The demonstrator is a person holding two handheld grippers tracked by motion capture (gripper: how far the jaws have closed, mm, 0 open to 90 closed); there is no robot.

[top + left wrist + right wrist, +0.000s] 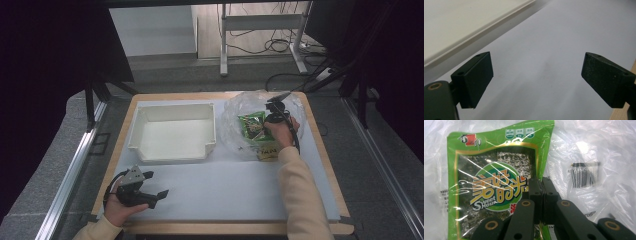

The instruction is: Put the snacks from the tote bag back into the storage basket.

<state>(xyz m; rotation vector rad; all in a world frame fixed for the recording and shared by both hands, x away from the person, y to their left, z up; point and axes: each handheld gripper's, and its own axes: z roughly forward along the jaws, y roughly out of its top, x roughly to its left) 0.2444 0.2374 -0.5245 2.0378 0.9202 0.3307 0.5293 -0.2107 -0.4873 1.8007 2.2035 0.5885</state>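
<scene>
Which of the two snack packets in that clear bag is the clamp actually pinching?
The green seaweed packet: the right gripper is shut on its edge. The yellow packet lies nearer the person, beside the wrist, ungripped.

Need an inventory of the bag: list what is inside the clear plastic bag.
Inside the crinkled clear plastic bag: a green seaweed snack packet and a yellow packet, half hidden by the hand. Anything under them is covered.

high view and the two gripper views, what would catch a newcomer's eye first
The bright green seaweed snack packet stands out, lying in a crinkled clear plastic bag at the table's far right, with the right claw shut on the packet's edge. Left of it sits a white tray with nothing in it. The left claw hangs open over the pale mat near the front left.
</scene>
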